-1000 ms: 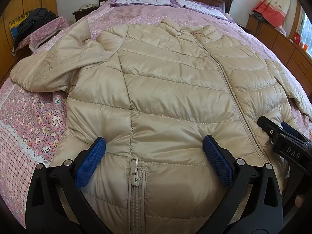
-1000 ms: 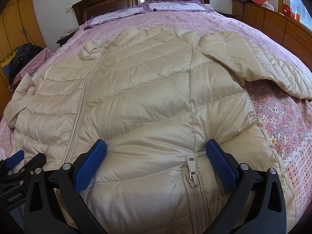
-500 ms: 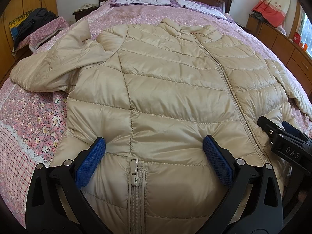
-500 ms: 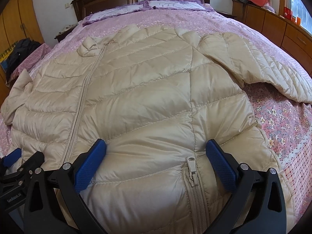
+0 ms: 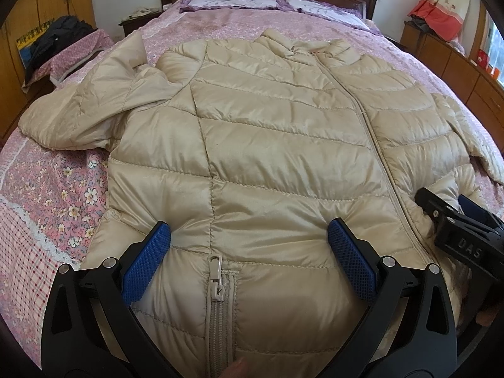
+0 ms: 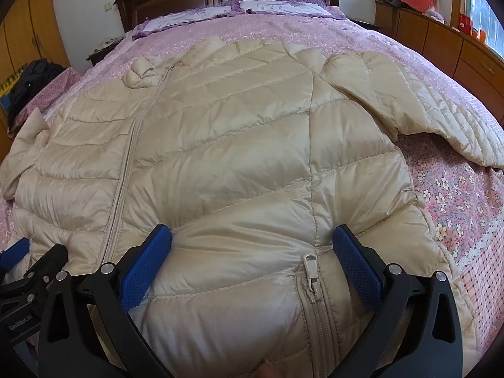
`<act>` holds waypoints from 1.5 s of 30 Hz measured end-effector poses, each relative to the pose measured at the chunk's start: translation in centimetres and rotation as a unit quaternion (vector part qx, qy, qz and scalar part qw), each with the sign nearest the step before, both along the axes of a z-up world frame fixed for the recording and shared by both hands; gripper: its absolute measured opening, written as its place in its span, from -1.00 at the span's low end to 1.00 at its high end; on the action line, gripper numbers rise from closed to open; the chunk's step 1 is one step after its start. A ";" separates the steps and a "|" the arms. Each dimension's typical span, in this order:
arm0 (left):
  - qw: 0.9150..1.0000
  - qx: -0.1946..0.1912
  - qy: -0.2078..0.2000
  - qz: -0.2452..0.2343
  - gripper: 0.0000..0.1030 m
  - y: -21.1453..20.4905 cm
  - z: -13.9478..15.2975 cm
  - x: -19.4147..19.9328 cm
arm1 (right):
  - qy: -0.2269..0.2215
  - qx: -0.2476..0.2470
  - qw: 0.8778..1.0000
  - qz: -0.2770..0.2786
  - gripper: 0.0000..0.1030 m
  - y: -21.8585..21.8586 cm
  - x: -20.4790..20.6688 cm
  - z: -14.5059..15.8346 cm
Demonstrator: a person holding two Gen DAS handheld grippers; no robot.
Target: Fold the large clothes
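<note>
A beige quilted down jacket (image 5: 283, 145) lies face up and zipped on the bed, collar toward the headboard; it also shows in the right wrist view (image 6: 236, 157). My left gripper (image 5: 249, 236) is open, its blue pads spread over the jacket's left hem, around a pocket zipper (image 5: 217, 278). My right gripper (image 6: 252, 239) is open over the right hem, around the other pocket zipper (image 6: 312, 275). Each gripper shows at the edge of the other's view: the right one (image 5: 460, 236), the left one (image 6: 22, 271). Both sleeves spread outward.
The bed has a pink floral cover (image 5: 53, 189) and pillows (image 6: 277, 6) by a dark wooden headboard. A low wooden cabinet (image 6: 441, 41) runs along the right. A side table with dark clothes (image 5: 60, 37) stands on the left by wardrobes.
Both grippers stay open over the hem. The right wrist view has shifted slightly, showing more of the jacket's left side; the jacket has not moved.
</note>
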State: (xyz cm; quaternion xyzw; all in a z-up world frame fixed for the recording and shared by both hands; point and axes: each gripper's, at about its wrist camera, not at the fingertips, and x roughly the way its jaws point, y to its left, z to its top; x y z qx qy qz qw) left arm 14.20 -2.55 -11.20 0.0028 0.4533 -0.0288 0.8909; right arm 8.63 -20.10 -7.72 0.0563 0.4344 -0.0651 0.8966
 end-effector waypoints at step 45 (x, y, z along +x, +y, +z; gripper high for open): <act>0.999 -0.014 -0.034 -0.011 0.94 -1.7 9.5 -12.5 | -0.034 0.024 0.999 0.033 0.91 0.1 -14.7 8.6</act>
